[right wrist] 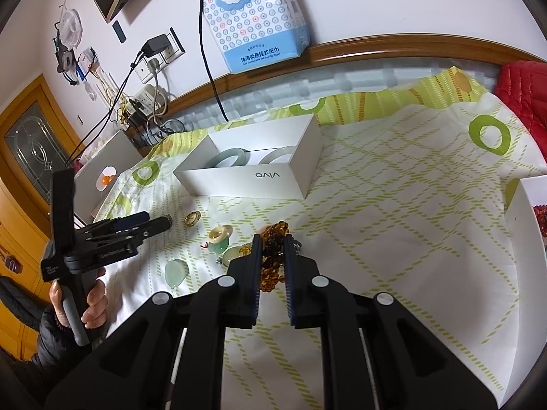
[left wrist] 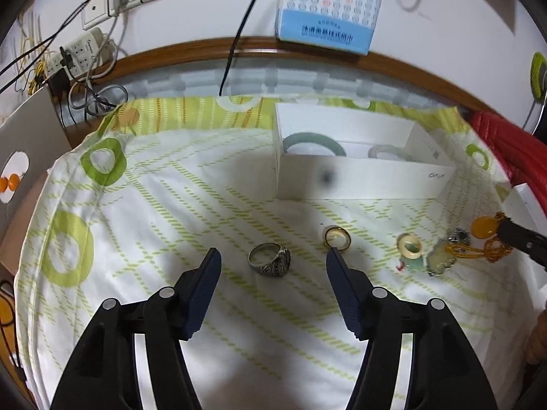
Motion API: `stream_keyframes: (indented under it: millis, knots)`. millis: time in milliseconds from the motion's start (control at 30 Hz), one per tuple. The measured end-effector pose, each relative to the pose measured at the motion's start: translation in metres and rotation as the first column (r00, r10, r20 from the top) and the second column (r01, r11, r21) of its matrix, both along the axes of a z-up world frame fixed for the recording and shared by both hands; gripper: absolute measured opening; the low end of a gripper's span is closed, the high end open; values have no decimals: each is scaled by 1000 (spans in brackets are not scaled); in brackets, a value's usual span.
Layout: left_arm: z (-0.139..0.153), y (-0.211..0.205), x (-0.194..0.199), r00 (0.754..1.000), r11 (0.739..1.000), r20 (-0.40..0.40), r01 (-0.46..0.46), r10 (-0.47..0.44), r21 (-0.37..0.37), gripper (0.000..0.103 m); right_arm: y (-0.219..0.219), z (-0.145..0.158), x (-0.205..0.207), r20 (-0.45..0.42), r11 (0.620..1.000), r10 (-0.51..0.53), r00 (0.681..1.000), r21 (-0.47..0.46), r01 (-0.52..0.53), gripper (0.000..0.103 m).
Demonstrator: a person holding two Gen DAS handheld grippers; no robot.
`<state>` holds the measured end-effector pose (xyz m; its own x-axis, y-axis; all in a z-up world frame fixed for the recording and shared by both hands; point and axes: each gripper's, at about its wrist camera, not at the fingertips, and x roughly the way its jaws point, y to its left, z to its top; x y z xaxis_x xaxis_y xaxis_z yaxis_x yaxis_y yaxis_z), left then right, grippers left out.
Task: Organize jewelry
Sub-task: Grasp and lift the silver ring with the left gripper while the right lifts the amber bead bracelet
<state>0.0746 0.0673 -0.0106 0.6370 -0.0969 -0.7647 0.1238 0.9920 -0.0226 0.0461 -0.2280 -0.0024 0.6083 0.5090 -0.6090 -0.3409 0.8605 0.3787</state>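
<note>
My left gripper (left wrist: 273,256) is open, low over the cloth, with a silver ring (left wrist: 270,259) lying between its fingertips. A gold ring (left wrist: 336,237) lies just past its right fingertip. A cream jade ring (left wrist: 409,246) and pale pendants (left wrist: 441,259) lie further right. My right gripper (right wrist: 273,242) is shut on an amber bead bracelet (right wrist: 273,235), with beads bunched between its fingers. A white box (left wrist: 362,177) behind holds two jade bangles (left wrist: 314,141); it also shows in the right wrist view (right wrist: 253,177). The left gripper (right wrist: 147,225) shows at the left there.
A green-patterned white cloth (left wrist: 171,205) covers the surface. A blue tissue pack (right wrist: 253,17) hangs on the wall. Power strips and cables (left wrist: 78,54) sit at back left. A red jacket (right wrist: 523,82) lies at right. Another white box (right wrist: 526,212) stands at the right edge.
</note>
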Motion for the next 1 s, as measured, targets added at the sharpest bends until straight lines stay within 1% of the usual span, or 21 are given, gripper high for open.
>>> stream_keyframes:
  millis: [67,100,133,167,267,400,500,567,633,700,800,900,1000]
  knots:
    - [-9,0,10,998,1000,-54,-5,6,17,62,0,0,0,1,1000,0,1000,1,0,11]
    - [-8,1,11,999,1000,-46,-8,9,22,48,0,0,0,1,1000,0,1000,1,0,11]
    - [-7,2,10,999,1000,-46,-3,3,11,35,0,0,0,2,1000,0,1000,1,0,11]
    - [-6,4,9,999,1000,-41,-8,8,7,28,0,0,0,2,1000,-1,1000,2,1,11]
    - [-3,9,3,1000,999,-31,3,-4,-40,28,-1,1,0,4,1000,-2,1000,5,2,11]
    - [4,5,-2,1000,999,-12,10,-11,-48,28,-1,2,0,5,1000,-3,1000,8,3,11]
    - [17,-1,0,1000,998,3,21,-20,-60,28,-4,4,2,-4,1000,-3,1000,29,3,11]
    - [31,-5,4,999,998,28,33,-32,-55,28,-7,10,5,-12,998,-3,1000,59,3,11]
    - [49,-11,11,997,998,63,42,-39,-43,28,-7,23,9,-1,997,5,1000,79,-5,11]
    - [62,-16,19,995,998,88,52,-48,-41,28,-4,39,12,27,997,7,1000,82,-9,11]
    - [80,-26,33,990,997,126,66,-60,-45,28,2,67,20,93,997,3,996,79,-11,11]
    - [93,-34,46,986,995,153,74,-63,-65,28,10,91,35,138,996,-3,990,93,-10,11]
    - [100,-41,59,983,993,171,82,-66,-85,28,22,103,53,164,996,-12,986,93,-3,11]
